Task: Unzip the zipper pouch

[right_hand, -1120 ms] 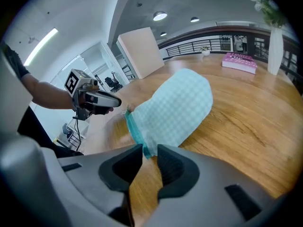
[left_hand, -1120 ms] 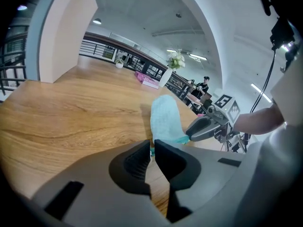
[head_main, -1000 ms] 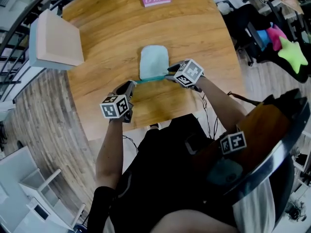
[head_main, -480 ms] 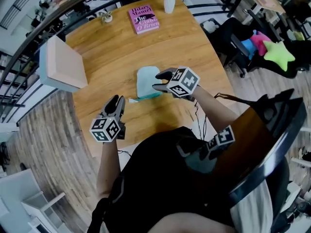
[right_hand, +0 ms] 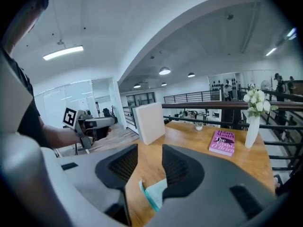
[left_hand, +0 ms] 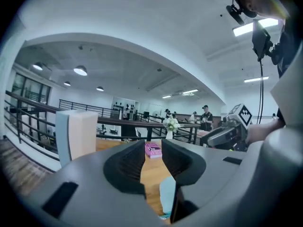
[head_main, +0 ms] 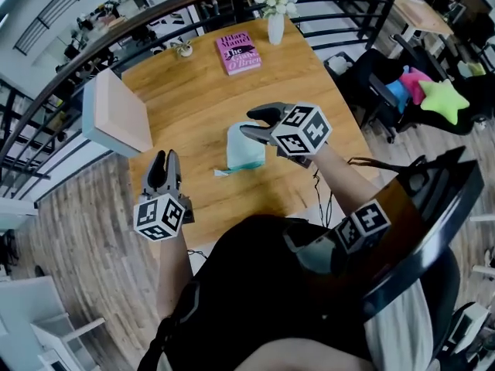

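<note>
The light teal zipper pouch (head_main: 246, 147) lies flat on the wooden table (head_main: 193, 99), its zipper edge toward me and a small tab sticking out at its left. Both grippers hang in the air above the table, clear of the pouch. My left gripper (head_main: 164, 156) is left of it and open; its jaws have just been opening, with nothing between them. My right gripper (head_main: 252, 122) hovers over the pouch's far end, open, its jaws having just closed a little on nothing. The pouch (left_hand: 166, 200) shows low between the left gripper (left_hand: 152, 162) jaws, and the pouch (right_hand: 154, 193) shows below the right gripper (right_hand: 144, 167).
A pink book (head_main: 238, 52), a vase of white flowers (head_main: 274, 22) and a small pot (head_main: 182, 49) stand at the table's far end. A pale box (head_main: 116, 114) sits at the left edge. A railing runs behind; chairs with star cushions (head_main: 445, 99) stand right.
Both grippers have risen off the table and away from the pouch. The left jaws, shut a second ago, now stand apart. The pouch stays on the table.
</note>
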